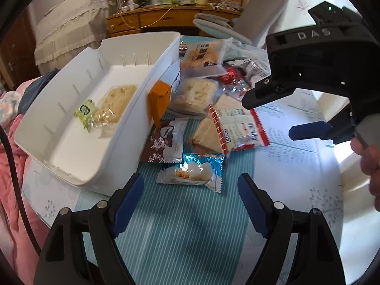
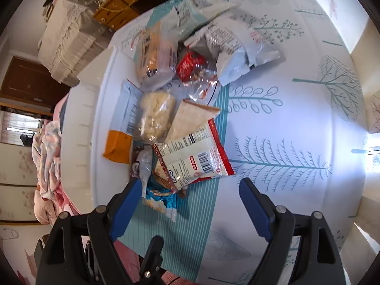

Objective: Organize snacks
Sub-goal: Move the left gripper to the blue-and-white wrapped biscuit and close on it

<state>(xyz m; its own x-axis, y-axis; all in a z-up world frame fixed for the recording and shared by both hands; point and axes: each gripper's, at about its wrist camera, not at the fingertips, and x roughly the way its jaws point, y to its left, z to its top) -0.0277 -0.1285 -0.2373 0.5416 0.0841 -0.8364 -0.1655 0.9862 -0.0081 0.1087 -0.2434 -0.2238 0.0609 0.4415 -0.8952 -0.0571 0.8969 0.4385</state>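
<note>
- step in hand, as i judge it: between picks. both claws are empty and hover over the loose snack pile, and only a little of the sorting looks done.
- left gripper [image 1: 190, 200]: jaws spread wide, nothing between the blue pads; it hangs over the striped teal runner [image 1: 185, 232], pointed at the blue foil packet with white round sweets [image 1: 193, 172], which lies flat just ahead of the fingertips.
- right gripper [image 2: 189, 198]: also wide open and holding nothing. seen from the left wrist it hovers at the right of the pile, above the red-and-white plastic wrapper with a barcode [image 1: 239, 128].
- white rectangular plastic bin [image 1: 78, 166]: stands at the left of the pile, tilted in this view. inside lie two things only: a small green-and-white wrapped candy [image 1: 85, 112] and a clear bag of pale crumbly biscuit [image 1: 114, 105], touching each other near the middle of the floor.
- an orange carton [image 1: 158, 102] leans against the bin's outer wall; beside it sits a brown-and-white wrapper with a snowflake print [image 1: 166, 142].
- outside the bin, heaped together: a clear-wrapped pale rice cake [image 2: 155, 116], a triangular white sandwich [image 2: 190, 116], a small red packet [image 2: 190, 67], and white crinkled bags [image 2: 232, 47] farther off.
- the next move likely calls for lowering the left claw onto the blue foil packet, closing on its thin slippery edge, then carrying it over the bin wall.
</note>
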